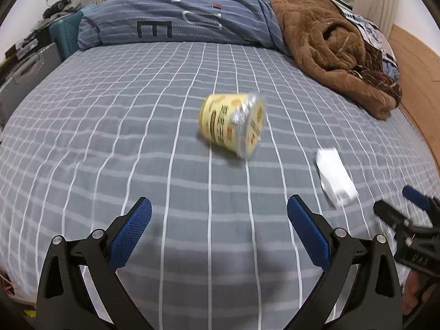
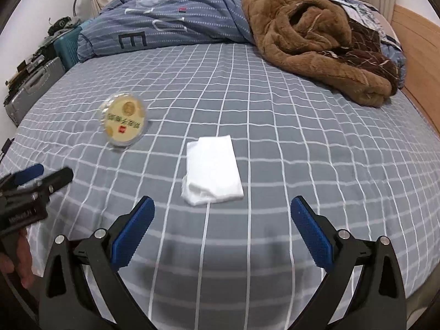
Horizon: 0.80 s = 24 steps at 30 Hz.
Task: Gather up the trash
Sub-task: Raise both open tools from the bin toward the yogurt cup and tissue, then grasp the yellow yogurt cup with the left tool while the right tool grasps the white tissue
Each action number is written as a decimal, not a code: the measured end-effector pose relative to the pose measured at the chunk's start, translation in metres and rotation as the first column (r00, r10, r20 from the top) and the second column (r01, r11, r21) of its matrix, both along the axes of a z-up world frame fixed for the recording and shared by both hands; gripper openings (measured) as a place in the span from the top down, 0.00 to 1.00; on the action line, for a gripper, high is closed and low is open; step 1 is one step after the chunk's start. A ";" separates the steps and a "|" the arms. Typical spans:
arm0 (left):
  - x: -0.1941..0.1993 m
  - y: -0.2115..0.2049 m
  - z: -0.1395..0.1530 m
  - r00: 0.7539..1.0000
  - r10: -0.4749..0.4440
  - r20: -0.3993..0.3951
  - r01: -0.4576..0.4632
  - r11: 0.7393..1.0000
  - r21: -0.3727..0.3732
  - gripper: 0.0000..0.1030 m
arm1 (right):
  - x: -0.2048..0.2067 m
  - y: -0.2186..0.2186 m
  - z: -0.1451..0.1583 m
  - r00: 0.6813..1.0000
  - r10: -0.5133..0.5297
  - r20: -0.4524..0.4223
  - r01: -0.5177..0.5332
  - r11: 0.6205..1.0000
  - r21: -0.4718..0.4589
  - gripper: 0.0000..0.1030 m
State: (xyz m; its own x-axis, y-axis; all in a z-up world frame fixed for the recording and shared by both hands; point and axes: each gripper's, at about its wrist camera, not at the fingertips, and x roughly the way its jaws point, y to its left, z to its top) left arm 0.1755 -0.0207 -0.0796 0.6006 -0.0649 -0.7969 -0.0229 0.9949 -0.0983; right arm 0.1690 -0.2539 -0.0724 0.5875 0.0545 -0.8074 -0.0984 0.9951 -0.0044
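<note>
Both hand-held grippers, left (image 1: 219,220) and right (image 2: 222,221), gape empty at bottom of frame over the checked bed (image 2: 302,143). Mid-frame lie a toppled yellow cup (image 1: 233,123) and, just right, a white tissue (image 2: 213,170)

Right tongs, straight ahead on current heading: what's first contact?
Most likely the folded white tissue, lying flat on the bed sheet just ahead of the open right tongs. The yellow cup sits off to the left.
</note>
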 end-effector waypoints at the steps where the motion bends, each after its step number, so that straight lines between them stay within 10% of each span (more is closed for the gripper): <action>1: 0.013 0.001 -0.002 1.000 -0.004 0.003 0.004 1.000 -0.004 0.06 | 0.005 0.000 -0.003 1.000 0.001 -0.004 -0.002 1.000 -0.002 0.07; 24: 0.117 -0.009 -0.039 0.993 -0.113 -0.033 0.114 0.993 0.024 0.08 | 0.083 0.010 -0.068 0.990 0.021 -0.136 -0.016 0.999 0.036 0.11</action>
State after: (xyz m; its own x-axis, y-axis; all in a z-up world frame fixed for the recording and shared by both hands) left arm 0.2929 -0.0302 -0.1188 0.5648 -0.1098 -0.8179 0.0872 0.9935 -0.0732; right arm 0.2523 -0.2438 -0.1405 0.4706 0.0941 -0.8773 -0.1141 0.9924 0.0453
